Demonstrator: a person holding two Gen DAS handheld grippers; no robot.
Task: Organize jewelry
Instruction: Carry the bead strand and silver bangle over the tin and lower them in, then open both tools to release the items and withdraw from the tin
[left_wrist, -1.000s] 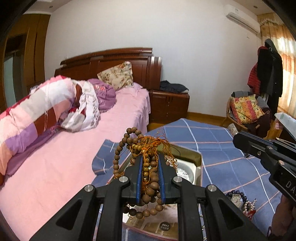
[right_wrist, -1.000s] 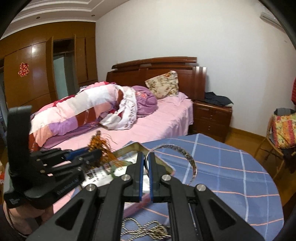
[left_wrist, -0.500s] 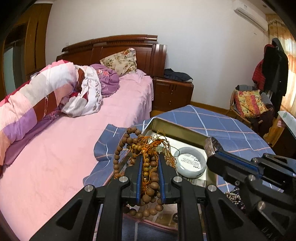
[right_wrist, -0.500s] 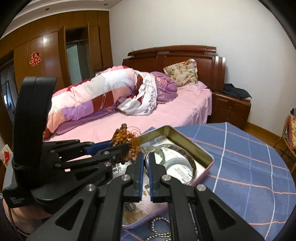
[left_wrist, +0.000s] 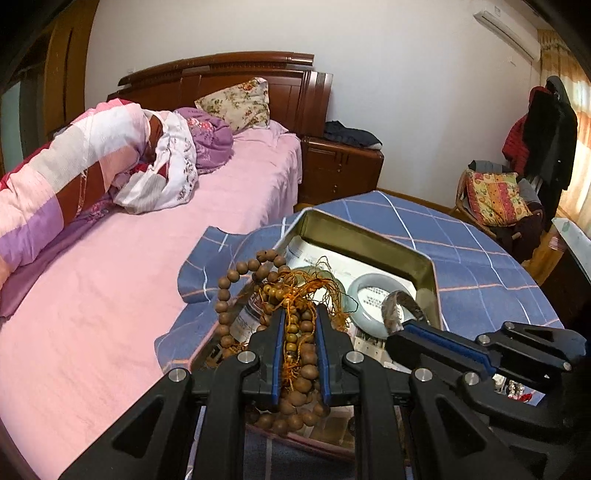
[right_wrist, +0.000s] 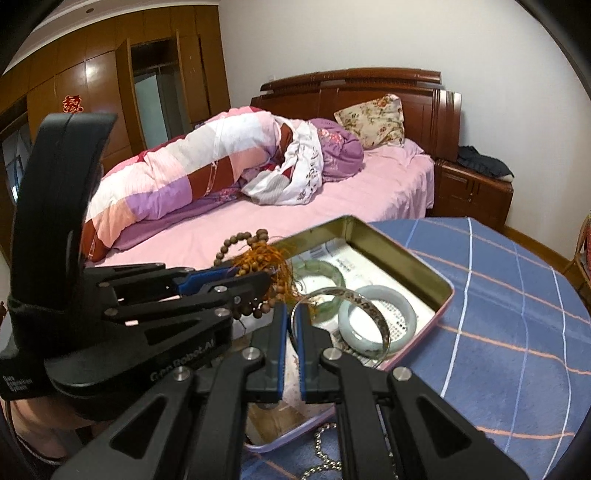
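Note:
My left gripper (left_wrist: 297, 321) is shut on a bunch of brown wooden prayer beads (left_wrist: 295, 350) with orange tassel threads, held over the near left part of an open metal tin (left_wrist: 369, 240). My right gripper (right_wrist: 291, 317) is shut on a thin silver bangle (right_wrist: 354, 299) and holds it over the tin (right_wrist: 413, 266). Inside the tin lie a pale jade bangle (right_wrist: 402, 306) and a green jade bangle (right_wrist: 321, 269). In the left wrist view the right gripper (left_wrist: 397, 334) is low on the right with the silver bangle (left_wrist: 399, 306) at its tip.
The tin stands on a round table with a blue checked cloth (right_wrist: 509, 314). A silver bead chain (right_wrist: 325, 454) lies on the cloth in front of the tin. A bed with pink sheet (left_wrist: 110, 277) is close on the left. A chair with cushion (left_wrist: 495, 199) stands far right.
Both grippers have come lower and closer to the tin with their loads. The right gripper with the silver bangle has moved in over the tin beside the left gripper.

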